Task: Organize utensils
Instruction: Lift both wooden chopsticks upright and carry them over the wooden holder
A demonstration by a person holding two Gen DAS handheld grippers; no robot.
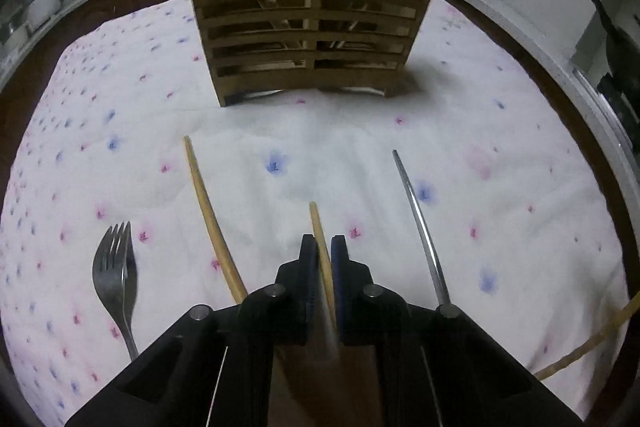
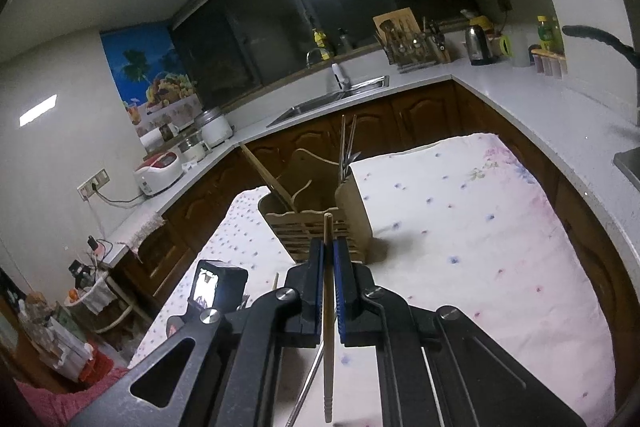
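Chopsticks head for the wooden caddy [image 1: 314,23]

We hold one bamboo chopstick [image 1: 322,251] in the left gripper [image 1: 323,247], another chopstick [image 2: 328,267] in the right gripper [image 2: 328,251]; next, lift into the caddy's slots.

The slatted wooden utensil holder [image 1: 316,27] stands upright on the flowered cloth, with a wooden chopstick leaning out of its left compartment and metal chopsticks [image 2: 346,147] poking up from its right one. In front of the holder, one bamboo chopstick [image 1: 214,219] lies loose on the cloth, a second [image 1: 322,255] is pinched in the left tongs [image 1: 322,251], a steel chopstick [image 1: 420,227] lies to the right and a metal fork [image 1: 116,275] far left, tines toward the holder. Another bamboo chopstick [image 2: 328,291] sits clamped in the right tongs [image 2: 328,255], its tip pointing at the holder.
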